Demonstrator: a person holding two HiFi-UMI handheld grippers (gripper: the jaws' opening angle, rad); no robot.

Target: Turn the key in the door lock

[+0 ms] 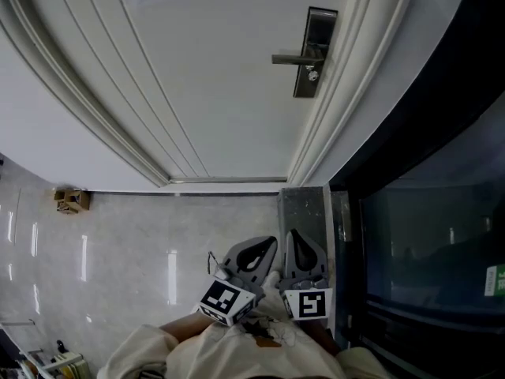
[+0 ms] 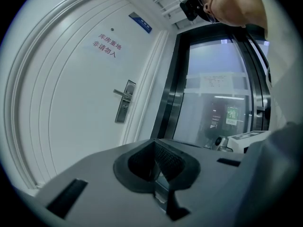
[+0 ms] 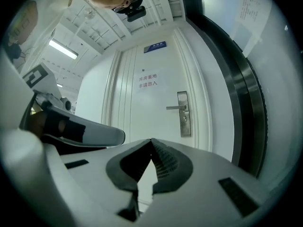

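A white door (image 1: 213, 69) carries a metal lock plate (image 1: 316, 52) with a lever handle (image 1: 293, 58). A small key or cylinder (image 1: 313, 75) shows just under the lever; I cannot tell which. Both grippers hang side by side low in the head view, well short of the door. My left gripper (image 1: 264, 247) has its jaws together with nothing in them. My right gripper (image 1: 296, 235) is likewise shut and empty. The left gripper view has the plate (image 2: 124, 100) far off to the left, past the shut jaws (image 2: 154, 143). The right gripper view looks over its shut jaws (image 3: 151, 141) at the plate (image 3: 183, 113).
A dark-framed glass partition (image 1: 426, 235) runs along the right of the door. A small cardboard box (image 1: 71, 200) lies on the glossy tiled floor (image 1: 142, 251) at the left. A red-lettered notice (image 3: 147, 81) is on the door.
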